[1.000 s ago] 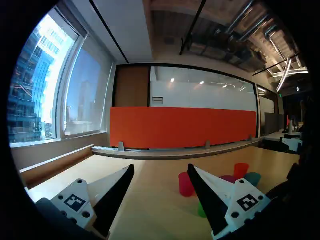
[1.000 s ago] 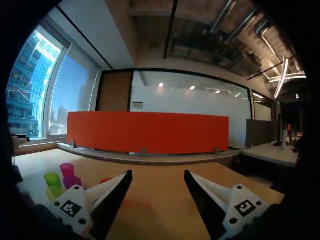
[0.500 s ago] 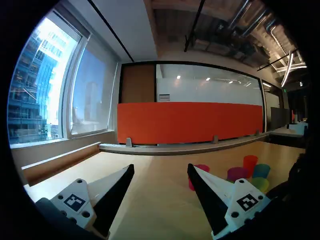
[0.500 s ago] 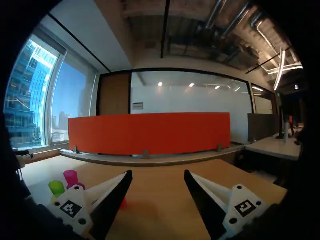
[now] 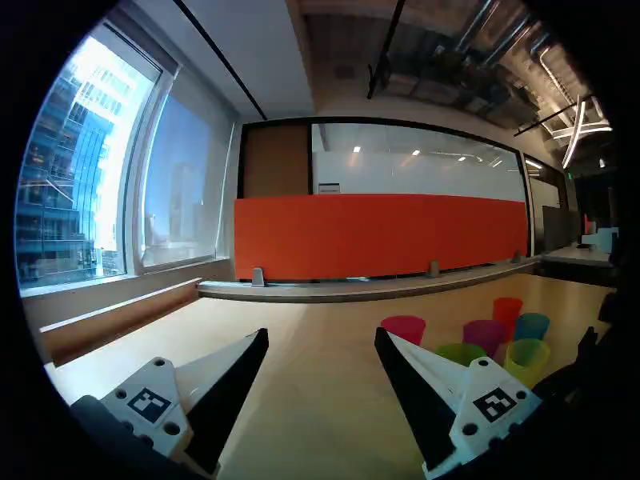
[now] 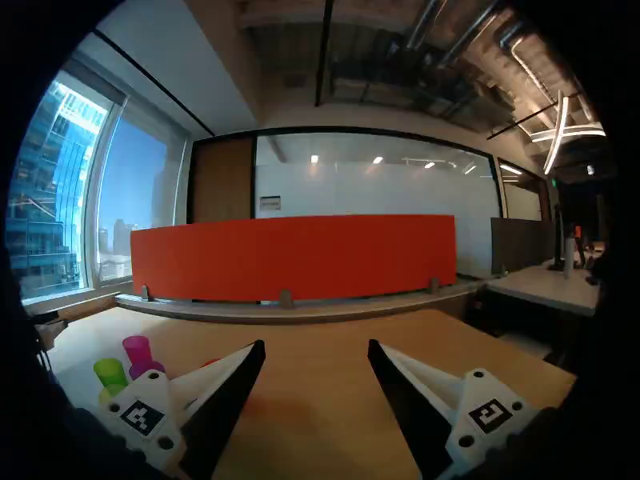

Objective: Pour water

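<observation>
Cups (image 5: 484, 336) stand higher and farther right in the left gripper view than one second ago, and more of them are clear of the finger.

The surface (image 5: 320, 400) is bare wood, closed at the back by an orange panel (image 5: 376, 236). The cups stand on it in one tight cluster, right of the left gripper (image 5: 320, 336) and left of the right gripper (image 6: 316, 346). Both sets of jaws are spread wide and hold nothing. Which cup contains water cannot be told.

Hazard: the cups look light and closely packed. Wide jaws entering the cluster are likely to strike a neighbour and tip it. A loose grip during tilting risks a spill.

The left gripper view presents six cups, including a red one and a teal one. The right gripper view presents the cluster low at its left edge, partly behind a finger, and a second desk (image 6: 544, 290) at right.
</observation>
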`<state>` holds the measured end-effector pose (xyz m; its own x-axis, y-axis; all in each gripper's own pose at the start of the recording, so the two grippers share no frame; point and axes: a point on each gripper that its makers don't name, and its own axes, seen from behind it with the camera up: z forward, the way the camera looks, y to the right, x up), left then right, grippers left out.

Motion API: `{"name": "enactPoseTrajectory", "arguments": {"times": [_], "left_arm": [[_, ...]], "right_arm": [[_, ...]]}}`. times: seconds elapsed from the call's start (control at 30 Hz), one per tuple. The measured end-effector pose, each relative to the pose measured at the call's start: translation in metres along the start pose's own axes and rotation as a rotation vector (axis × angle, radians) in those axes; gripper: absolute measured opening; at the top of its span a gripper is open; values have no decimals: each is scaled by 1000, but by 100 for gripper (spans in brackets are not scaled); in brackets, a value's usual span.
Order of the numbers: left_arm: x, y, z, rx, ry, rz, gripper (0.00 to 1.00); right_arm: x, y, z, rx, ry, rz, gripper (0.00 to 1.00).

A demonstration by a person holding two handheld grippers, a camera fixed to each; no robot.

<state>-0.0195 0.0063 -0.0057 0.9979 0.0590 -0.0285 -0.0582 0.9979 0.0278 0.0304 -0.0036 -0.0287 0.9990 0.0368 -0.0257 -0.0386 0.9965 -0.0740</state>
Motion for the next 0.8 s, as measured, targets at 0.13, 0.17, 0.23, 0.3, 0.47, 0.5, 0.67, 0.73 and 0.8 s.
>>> {"name": "enactPoseTrajectory", "arguments": {"times": [0.13, 0.17, 0.23, 0.3, 0.47, 0.5, 0.67, 0.73, 0.8], "left_arm": [[-5, 1, 3, -3, -3, -4, 99], [-5, 1, 3, -3, -3, -5, 99], [-7, 0, 4, -4, -3, -5, 99], [-7, 0, 4, -5, -3, -6, 99], [-11, 0, 5, -11, -11, -17, 99], [-11, 0, 6, -12, -11, -19, 99], [-12, 2, 6, -16, -17, -18, 99], [-12, 2, 6, -17, -18, -18, 99], [-12, 2, 6, -17, -18, -18, 99]], "right_arm": [[1, -1, 0, 0, 0, -6, 99], [1, -2, 0, 1, 0, -8, 99], [2, -2, 0, 0, 1, -11, 99], [2, -3, 0, 0, 1, -14, 99], [3, -3, 0, -1, 0, -18, 99], [3, -3, 0, -1, 1, -18, 99], [3, -4, 0, 0, 1, -15, 99], [2, -3, -1, 0, 0, -14, 99], [2, -2, -1, -2, 0, -14, 99]]}}
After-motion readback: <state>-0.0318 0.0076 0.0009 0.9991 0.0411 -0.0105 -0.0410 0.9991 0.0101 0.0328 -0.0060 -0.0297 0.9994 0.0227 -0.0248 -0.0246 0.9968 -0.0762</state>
